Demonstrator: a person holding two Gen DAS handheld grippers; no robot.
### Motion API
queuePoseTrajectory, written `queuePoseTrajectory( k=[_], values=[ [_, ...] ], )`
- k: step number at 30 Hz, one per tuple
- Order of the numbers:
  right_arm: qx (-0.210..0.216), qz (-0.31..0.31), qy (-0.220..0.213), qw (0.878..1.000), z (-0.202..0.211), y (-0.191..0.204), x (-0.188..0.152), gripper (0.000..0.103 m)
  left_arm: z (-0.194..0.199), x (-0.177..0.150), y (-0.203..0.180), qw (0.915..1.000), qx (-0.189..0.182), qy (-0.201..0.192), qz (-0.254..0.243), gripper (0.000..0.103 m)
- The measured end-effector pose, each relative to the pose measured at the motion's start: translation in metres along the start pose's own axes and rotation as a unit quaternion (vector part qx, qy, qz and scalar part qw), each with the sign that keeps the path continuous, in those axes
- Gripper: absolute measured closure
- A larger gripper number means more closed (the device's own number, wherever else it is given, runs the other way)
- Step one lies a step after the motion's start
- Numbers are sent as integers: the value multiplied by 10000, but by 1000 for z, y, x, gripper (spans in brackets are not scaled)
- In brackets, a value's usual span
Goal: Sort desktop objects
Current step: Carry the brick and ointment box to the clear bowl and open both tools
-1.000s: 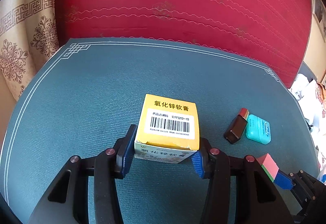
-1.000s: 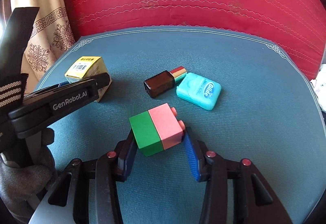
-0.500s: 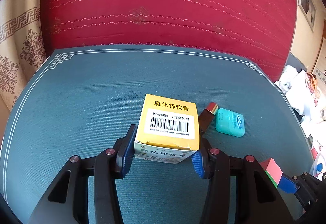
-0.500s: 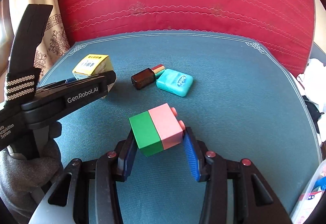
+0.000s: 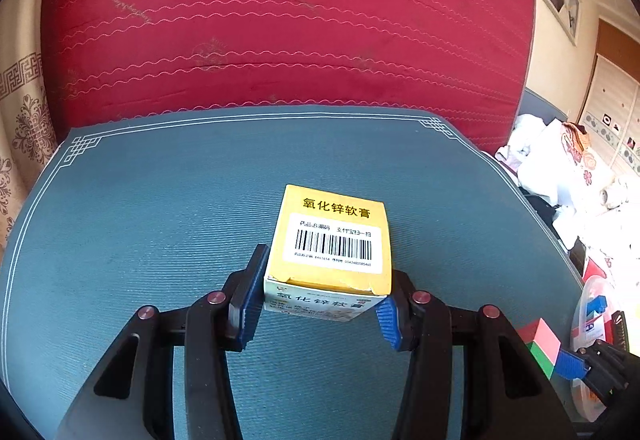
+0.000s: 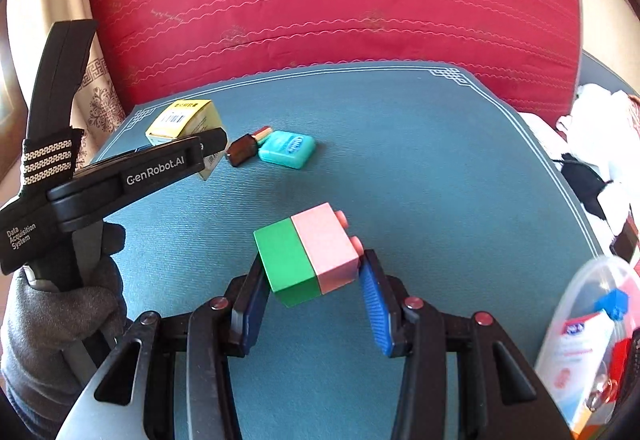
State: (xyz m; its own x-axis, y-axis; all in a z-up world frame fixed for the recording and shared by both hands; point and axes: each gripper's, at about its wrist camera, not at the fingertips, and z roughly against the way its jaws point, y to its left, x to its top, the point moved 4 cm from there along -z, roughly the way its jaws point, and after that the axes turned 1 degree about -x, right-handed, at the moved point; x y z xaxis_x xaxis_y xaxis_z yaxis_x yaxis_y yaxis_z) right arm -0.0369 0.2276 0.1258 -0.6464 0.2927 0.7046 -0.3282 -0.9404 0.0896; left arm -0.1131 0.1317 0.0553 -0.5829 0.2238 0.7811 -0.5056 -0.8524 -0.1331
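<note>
My left gripper (image 5: 318, 308) is shut on a yellow medicine box (image 5: 332, 244) with a barcode, held above the teal mat (image 5: 160, 207). The box also shows in the right wrist view (image 6: 182, 119). My right gripper (image 6: 314, 294) is shut on a green and pink toy brick (image 6: 308, 254), also seen at the lower right of the left wrist view (image 5: 540, 344). A dark brown lipstick (image 6: 246, 147) and a teal floss case (image 6: 288, 148) lie side by side on the mat beyond the brick.
A red quilted cushion (image 5: 280, 19) rises behind the mat. A clear plastic container (image 6: 588, 344) with small coloured items stands off the mat's right edge. White clutter (image 5: 560, 167) lies further right. A patterned curtain (image 5: 20, 111) hangs at the left.
Both grippers have swung to the right with their loads. The lipstick and floss case have left the left wrist view, and the plastic container has come into view at the right.
</note>
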Motion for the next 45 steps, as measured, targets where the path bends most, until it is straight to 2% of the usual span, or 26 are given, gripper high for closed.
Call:
queuePoseTrajectory(
  k=[16,30,37,45],
  values=[
    [-489,-688,-351,9958,76,-72,-25,55,18,-9,-71,9957,-598,-34,-707,52],
    [-1075,-1288,-557,9842,128,-135,-53,55,40,-17,-102,9898,-1013,-116,-991,52],
    [-1341,-1498,-622,9776,144,-158,-66,55,50,-18,-110,9882,-1090,-161,-1062,52],
    [-1436,-1790,-625,9713,154,-190,-80,55,62,-24,-135,9828,-1370,-89,-1237,52]
  ],
)
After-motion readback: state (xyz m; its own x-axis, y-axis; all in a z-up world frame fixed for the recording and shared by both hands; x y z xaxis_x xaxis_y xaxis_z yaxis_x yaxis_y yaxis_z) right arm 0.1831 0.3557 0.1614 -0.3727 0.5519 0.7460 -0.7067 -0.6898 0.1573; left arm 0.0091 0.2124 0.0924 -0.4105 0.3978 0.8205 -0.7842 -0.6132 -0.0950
